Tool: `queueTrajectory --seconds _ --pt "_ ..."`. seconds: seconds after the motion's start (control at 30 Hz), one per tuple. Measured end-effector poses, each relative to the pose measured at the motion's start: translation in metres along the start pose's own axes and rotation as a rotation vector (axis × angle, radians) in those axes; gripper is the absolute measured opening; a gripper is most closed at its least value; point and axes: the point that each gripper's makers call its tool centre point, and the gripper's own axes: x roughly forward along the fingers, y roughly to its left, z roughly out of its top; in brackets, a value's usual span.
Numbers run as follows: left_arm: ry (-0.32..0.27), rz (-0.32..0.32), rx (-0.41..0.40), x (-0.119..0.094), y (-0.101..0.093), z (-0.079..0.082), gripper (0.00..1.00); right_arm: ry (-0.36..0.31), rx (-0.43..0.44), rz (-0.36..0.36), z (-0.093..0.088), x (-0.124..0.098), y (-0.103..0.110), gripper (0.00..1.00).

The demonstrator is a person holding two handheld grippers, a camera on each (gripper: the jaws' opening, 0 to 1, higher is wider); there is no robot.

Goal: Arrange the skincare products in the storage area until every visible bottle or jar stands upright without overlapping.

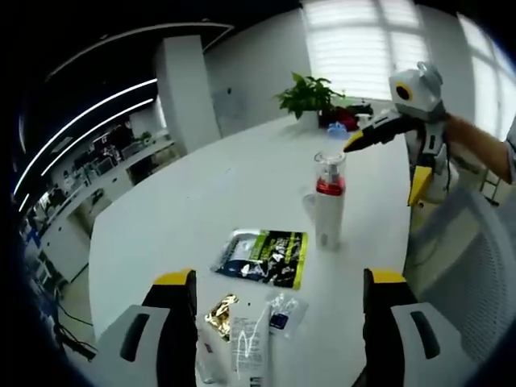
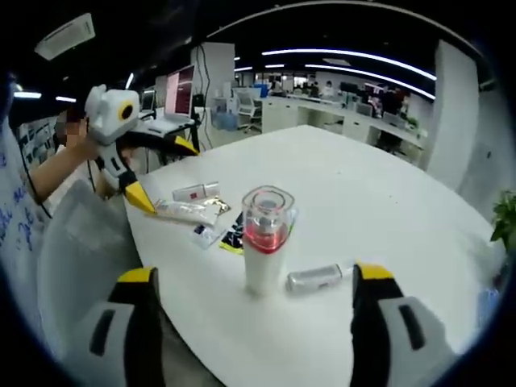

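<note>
A white bottle point(image 1: 329, 211) with a red band and a clear cap stands upright on the white table point(image 1: 201, 201). Nearer to me lie flat a green-black sachet point(image 1: 266, 256), a gold sachet point(image 1: 219, 313) and a white tube point(image 1: 246, 347). My left gripper point(image 1: 280, 278) is open above these packs, holding nothing. In the right gripper view the same bottle point(image 2: 264, 242) stands just ahead of my open right gripper point(image 2: 255, 274). A small clear bottle point(image 2: 316, 278) lies on its side beside it. Two white tubes point(image 2: 192, 201) lie flat further back. The right gripper point(image 1: 385, 165) hovers behind the bottle.
A potted plant point(image 1: 306, 95) and a blue item point(image 1: 337, 127) sit at the table's far end. A grey mesh chair point(image 1: 476, 266) stands at the table edge. The left gripper point(image 2: 164, 172) is held by a person's hand. Office desks fill the background.
</note>
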Motion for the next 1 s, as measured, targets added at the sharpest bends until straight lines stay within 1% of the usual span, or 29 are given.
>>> queueTrajectory --seconds 0.13,0.3,0.53,0.63,0.73,0.83,1.0 --pt "0.008 0.013 -0.001 -0.007 0.005 -0.006 0.86 0.022 -0.015 0.019 -0.001 0.000 0.005 1.00" --pt "0.019 0.044 0.012 -0.012 0.008 -0.008 0.91 0.028 -0.004 0.010 -0.001 -0.001 0.004 1.00" --pt "0.044 0.041 0.015 -0.014 0.006 -0.013 0.94 0.030 0.015 0.026 -0.002 -0.002 0.008 1.00" --pt "0.051 0.045 0.009 -0.014 0.006 -0.016 0.94 0.042 0.000 0.008 -0.004 -0.003 0.006 1.00" --pt "0.064 0.042 0.003 -0.015 0.006 -0.021 0.95 0.030 0.027 0.003 -0.004 -0.005 0.003 1.00" --pt "0.078 0.042 0.000 -0.017 0.007 -0.024 0.95 0.024 0.029 -0.001 -0.003 -0.006 0.002 1.00" --pt "0.104 0.041 0.003 -0.021 0.021 -0.036 0.97 0.034 0.032 0.001 -0.004 -0.005 0.004 1.00"
